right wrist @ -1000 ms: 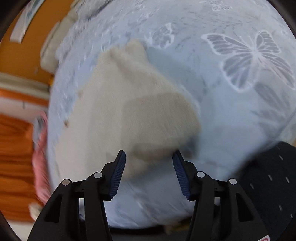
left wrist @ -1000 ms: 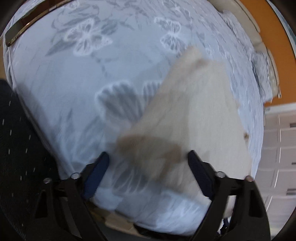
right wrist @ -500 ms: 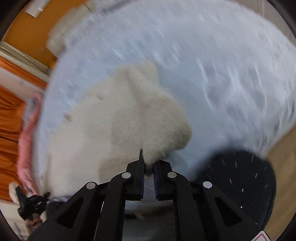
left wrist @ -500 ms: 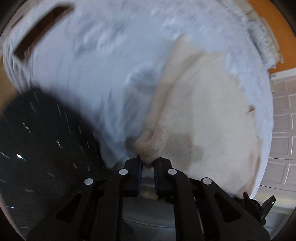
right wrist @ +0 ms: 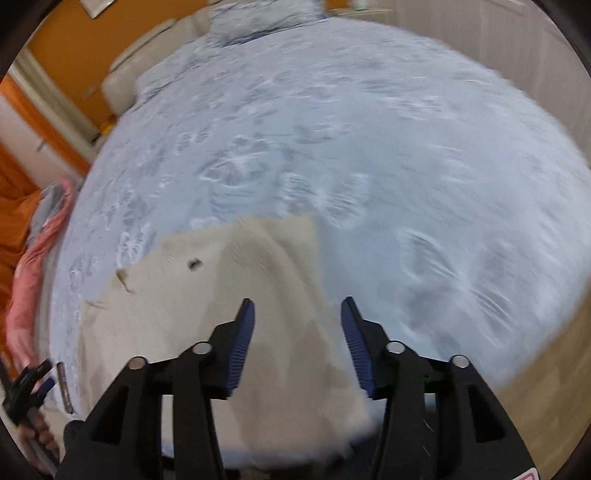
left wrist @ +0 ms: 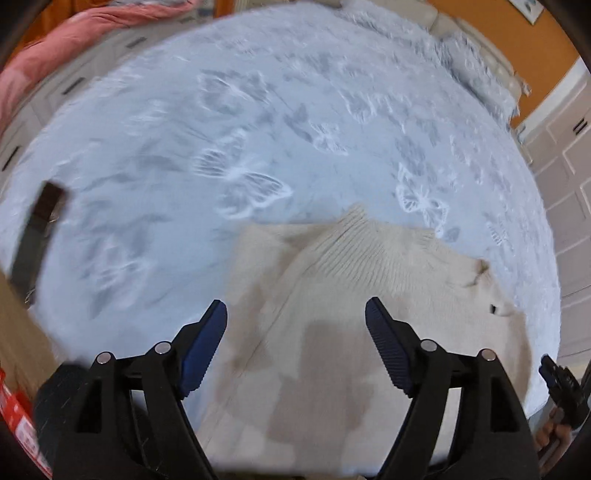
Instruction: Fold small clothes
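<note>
A cream knitted garment (left wrist: 354, 295) lies folded on a pale blue bedspread with butterfly print (left wrist: 258, 147), near the bed's front edge. My left gripper (left wrist: 295, 325) is open and empty, held above the garment's near part. The garment also shows in the right wrist view (right wrist: 229, 295), lower left, with a small dark mark on it. My right gripper (right wrist: 297, 321) is open and empty, over the garment's right edge. The other gripper shows at the frame edge in each view (left wrist: 557, 373) (right wrist: 29, 384).
The bedspread (right wrist: 406, 166) fills most of both views. A pink blanket (left wrist: 74, 37) lies at the far left. Pillows (right wrist: 258, 14) and a cream headboard (right wrist: 147, 55) stand at the bed's head against an orange wall. White cupboard doors (left wrist: 569, 166) stand at the right.
Both grippers were shut on the garment's corners half a second ago. They have let go and opened, and both have lifted back. The garment now lies folded over itself.
</note>
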A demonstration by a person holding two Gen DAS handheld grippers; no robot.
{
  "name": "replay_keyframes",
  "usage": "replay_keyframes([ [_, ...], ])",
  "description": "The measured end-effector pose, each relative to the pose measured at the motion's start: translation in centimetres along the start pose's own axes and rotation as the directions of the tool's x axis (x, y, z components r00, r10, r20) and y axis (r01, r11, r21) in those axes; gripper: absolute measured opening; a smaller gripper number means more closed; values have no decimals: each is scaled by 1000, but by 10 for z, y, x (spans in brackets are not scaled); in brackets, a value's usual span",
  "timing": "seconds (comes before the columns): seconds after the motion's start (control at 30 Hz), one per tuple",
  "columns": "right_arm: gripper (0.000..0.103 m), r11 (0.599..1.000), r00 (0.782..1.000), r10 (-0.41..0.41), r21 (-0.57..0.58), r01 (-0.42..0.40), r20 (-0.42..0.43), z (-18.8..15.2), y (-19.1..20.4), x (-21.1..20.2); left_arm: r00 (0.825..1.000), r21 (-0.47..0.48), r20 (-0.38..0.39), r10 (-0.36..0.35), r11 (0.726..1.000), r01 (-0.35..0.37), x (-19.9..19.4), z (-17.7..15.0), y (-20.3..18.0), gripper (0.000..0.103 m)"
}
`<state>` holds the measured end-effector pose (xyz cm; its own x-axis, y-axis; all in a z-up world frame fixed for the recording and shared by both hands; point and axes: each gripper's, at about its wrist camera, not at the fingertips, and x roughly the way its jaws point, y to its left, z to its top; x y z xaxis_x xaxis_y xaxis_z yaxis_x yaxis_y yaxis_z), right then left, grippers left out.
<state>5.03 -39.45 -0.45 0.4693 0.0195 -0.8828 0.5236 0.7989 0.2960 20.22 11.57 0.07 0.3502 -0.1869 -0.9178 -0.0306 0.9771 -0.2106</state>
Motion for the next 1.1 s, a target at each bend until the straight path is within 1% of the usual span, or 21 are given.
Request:
replay_keyframes([
  [0.07, 54, 999, 998, -24, -31, 23, -58, 10, 13, 36, 999, 7, -42, -8, 1000, 8, 25, 7, -5, 66],
  [0.1, 53, 998, 994, -41, -59, 35, -101, 11, 18, 57, 995, 16, -98, 4, 1000, -3, 44, 11, -8, 48],
  [0.13, 43, 996, 990, -48, -80, 38, -130, 11, 21, 67, 992, 24, -125, 11, 1000, -8, 52, 8, -10, 30],
  [0.17, 30, 994, 987, -58, -103, 43, -152, 11, 25, 75, 991, 25, -131, -10, 1000, 13, 52, 10, -12, 20],
  [0.2, 7, 990, 986, -73, -129, 54, -151, 14, 31, 75, 993, 37, -114, -4, 999, 8, 45, 10, -12, 6],
  [0.23, 7, 991, 993, -59, -125, 46, -102, 16, 34, 63, 996, 54, -87, 11, 999, -6, 35, 14, -13, 6],
  [0.27, 7, 994, 1000, -3, -108, 1, -23, 22, 36, 41, 999, 64, -53, -8, 998, 12, 22, 18, -12, 6],
  [0.37, 7, 996, 990, 74, -56, -68, 121, 36, 28, -2, 999, 66, -47, 13, 998, -10, 19, 24, -7, 6],
  [0.43, 7, 999, 997, 33, -22, -31, 69, 40, 14, 23, 994, 73, -91, 63, 996, -57, 45, 24, -3, 6],
  [0.53, 7, 999, 991, -37, 5, 38, -131, 31, -7, 90, 992, 27, -112, 59, 998, -57, 62, 19, 4, 9],
  [0.6, 8, 999, 995, -37, 22, 39, -87, 26, -6, 83, 995, 1, -92, 30, 1000, -30, 41, 19, 5, 13],
  [0.67, 13, 999, 999, -43, 20, 43, 2, 22, 5, 53, 999, 20, -33, 37, 999, -36, 13, 12, 4, 13],
  [0.73, 17, 996, 993, -71, -43, 75, 91, 8, 30, 17, 998, 98, 40, 58, 993, -62, -22, -5, -10, 18],
  [0.77, 17, 993, 994, -38, -106, 49, 103, -6, 53, 3, 997, 122, 53, 48, 991, -54, -31, -12, -17, 20],
  [0.8, 17, 990, 996, -1, -142, 14, 89, -12, 68, 0, 999, 165, 51, 12, 986, -21, -38, -25, -31, 23],
  [0.87, 17, 970, 996, 90, -226, -89, -7, -42, 112, 8, 1000, 228, 15, -17, 973, 13, -37, -50, -58, 24],
  [0.9, 17, 950, 987, 132, -273, -153, -94, -65, 139, 21, 999, 255, -22, -32, 966, 36, -31, -66, -72, 25],
  [0.97, 14, 913, 964, 163, -339, -227, -208, -103, 175, 45, 995, 264, -104, -4, 964, 32, -13, -95, -80, 26],
  [1.0, 6, 907, 962, 147, -358, -224, -232, -112, 181, 53, 992, 256, -127, 8, 966, 25, -6, -102, -77, 26],
  [1.07, 3, 915, 966, 105, -357, -187, -236, -117, 174, 60, 989, 256, -134, 69, 966, -33, -2, -112, -57, 26],
  [1.1, 3, 934, 975, 66, -330, -135, -215, -111, 152, 58, 988, 246, -126, 89, 968, -56, -5, -113, -43, 26],
])
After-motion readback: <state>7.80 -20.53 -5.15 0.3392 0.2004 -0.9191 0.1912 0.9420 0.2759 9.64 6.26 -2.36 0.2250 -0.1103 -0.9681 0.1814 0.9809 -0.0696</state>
